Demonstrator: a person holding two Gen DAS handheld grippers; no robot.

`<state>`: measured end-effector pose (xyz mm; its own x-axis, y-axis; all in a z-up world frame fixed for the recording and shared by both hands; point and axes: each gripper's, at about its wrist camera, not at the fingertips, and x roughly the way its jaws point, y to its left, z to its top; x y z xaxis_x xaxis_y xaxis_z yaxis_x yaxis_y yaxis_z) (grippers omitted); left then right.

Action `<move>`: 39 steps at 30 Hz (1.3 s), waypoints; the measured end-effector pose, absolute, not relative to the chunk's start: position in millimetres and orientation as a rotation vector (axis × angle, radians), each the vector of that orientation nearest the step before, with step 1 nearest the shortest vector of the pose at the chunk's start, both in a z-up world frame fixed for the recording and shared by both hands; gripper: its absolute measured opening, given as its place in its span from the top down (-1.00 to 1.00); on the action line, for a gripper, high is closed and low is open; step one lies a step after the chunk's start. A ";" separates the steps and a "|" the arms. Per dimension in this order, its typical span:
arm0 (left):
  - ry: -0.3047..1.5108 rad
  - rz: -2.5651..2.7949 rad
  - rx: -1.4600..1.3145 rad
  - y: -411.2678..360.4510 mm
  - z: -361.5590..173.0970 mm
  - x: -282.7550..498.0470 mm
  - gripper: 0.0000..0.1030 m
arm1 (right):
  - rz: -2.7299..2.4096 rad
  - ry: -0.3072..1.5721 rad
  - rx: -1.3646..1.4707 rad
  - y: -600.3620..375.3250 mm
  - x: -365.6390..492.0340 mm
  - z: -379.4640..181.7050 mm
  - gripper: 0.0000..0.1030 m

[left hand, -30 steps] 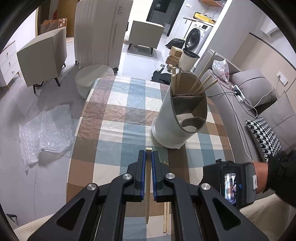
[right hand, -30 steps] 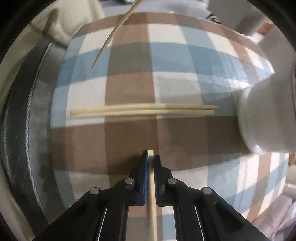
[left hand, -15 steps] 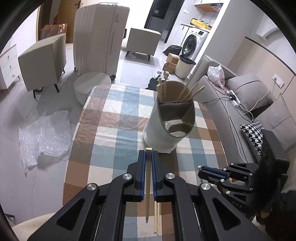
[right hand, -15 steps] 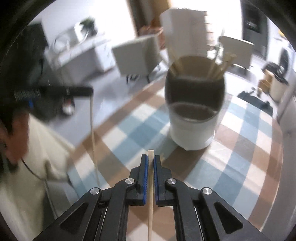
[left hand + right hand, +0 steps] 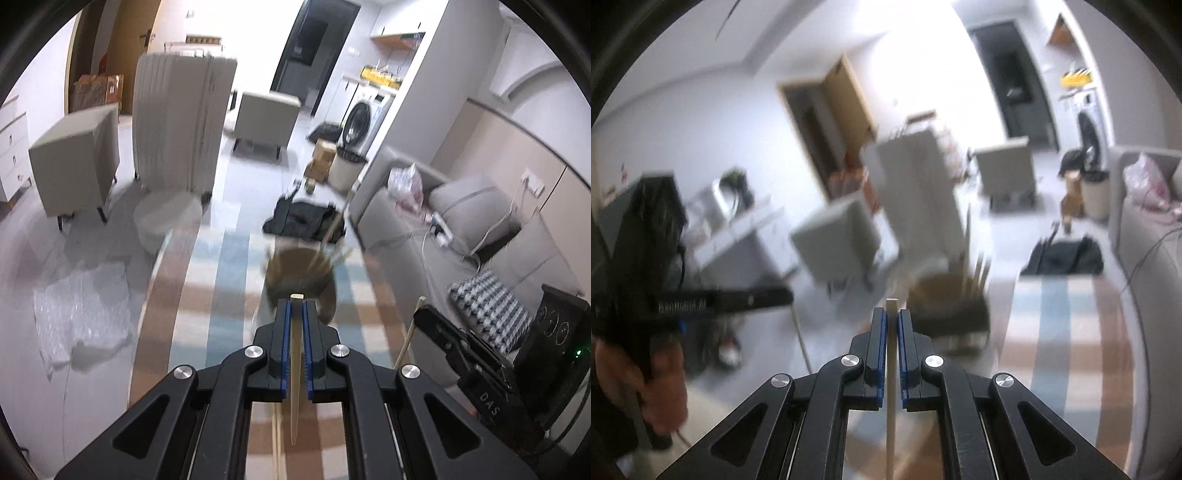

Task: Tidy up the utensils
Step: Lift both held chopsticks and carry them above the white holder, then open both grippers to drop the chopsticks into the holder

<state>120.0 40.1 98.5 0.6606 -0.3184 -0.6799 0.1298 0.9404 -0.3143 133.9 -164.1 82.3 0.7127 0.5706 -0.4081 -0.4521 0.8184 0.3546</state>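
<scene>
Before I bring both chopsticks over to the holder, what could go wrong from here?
1. Each hand-held gripper, left and right, pinches its pale wooden chopstick near the top end, so the long hanging part could swing or slip.
2. The white cylindrical utensil holder already has sticks fanning out, which could block entry or tip it.
3. Both views are motion-blurred, so aiming now is unreliable.

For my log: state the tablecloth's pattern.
Checked tablecloth: brown, blue and white squares, best in the left wrist view.

The utensil holder (image 5: 301,275) stands on the table (image 5: 207,295), chopsticks (image 5: 330,236) in it, sofa (image 5: 461,236) to its right.
</scene>
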 end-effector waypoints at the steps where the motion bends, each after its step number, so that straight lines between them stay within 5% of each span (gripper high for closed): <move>1: 0.789 -0.255 -0.246 40.4 106.3 125.4 0.97 | 0.551 0.498 0.255 -166.0 140.6 91.1 0.90; 8: 0.586 -0.226 -0.261 45.0 152.6 177.5 0.97 | 0.417 0.376 0.385 -176.1 207.8 123.4 0.90; 14: 0.495 -0.218 -0.261 40.4 137.8 214.0 0.97 | 0.316 0.285 0.420 -168.8 254.5 122.8 0.90; 27: 0.534 -0.274 -0.281 36.7 80.7 243.1 0.97 | 0.251 0.186 0.298 -136.1 279.0 76.7 0.90; 39: 0.579 -0.309 -0.247 30.6 62.6 233.5 0.97 | 0.306 0.303 0.157 -125.7 263.3 43.9 0.90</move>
<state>233.5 30.6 62.6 0.7935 -0.3526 -0.4960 0.2152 0.9250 -0.3132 263.3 -125.7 43.9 0.9088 0.3188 -0.2690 -0.2720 0.9418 0.1973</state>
